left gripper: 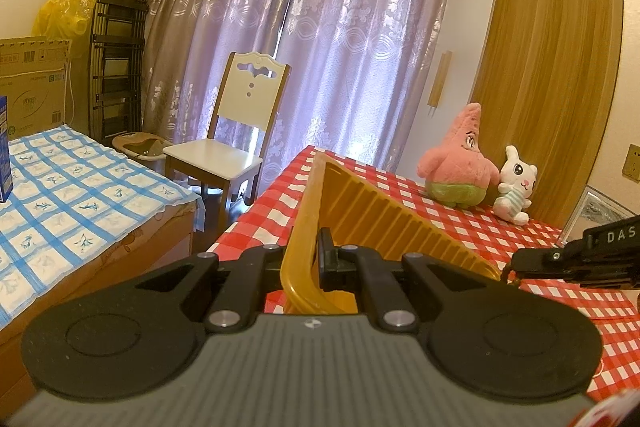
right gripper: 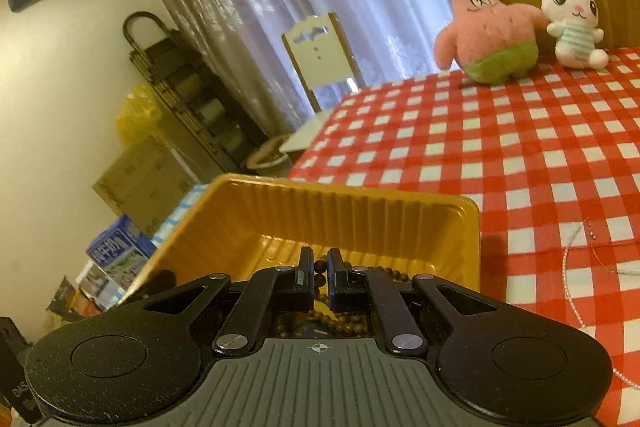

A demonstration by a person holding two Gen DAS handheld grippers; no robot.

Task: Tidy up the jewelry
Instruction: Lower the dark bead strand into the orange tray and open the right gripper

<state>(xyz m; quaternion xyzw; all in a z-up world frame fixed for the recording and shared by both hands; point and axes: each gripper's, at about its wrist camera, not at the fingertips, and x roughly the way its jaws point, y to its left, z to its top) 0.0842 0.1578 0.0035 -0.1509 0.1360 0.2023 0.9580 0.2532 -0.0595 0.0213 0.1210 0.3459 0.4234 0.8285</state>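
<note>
Left gripper [left gripper: 318, 259] jaws clamp the gold tray's [left gripper: 384, 219] rim, tilting it up off the checkered tabletop [right gripper: 500, 155]. Right gripper [right gripper: 320, 283] jaws pinch a bead string [right gripper: 344, 323] inside the tray.

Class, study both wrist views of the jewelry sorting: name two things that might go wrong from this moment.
1. The left hand-held gripper pinches only the thin rim of the tilted yellow tray; it may slip or flex and spill.
2. The right hand-held gripper holds the brown bead string by a few beads over the tray; part may drop outside, towards the pale bead strand on the checked cloth.
</note>
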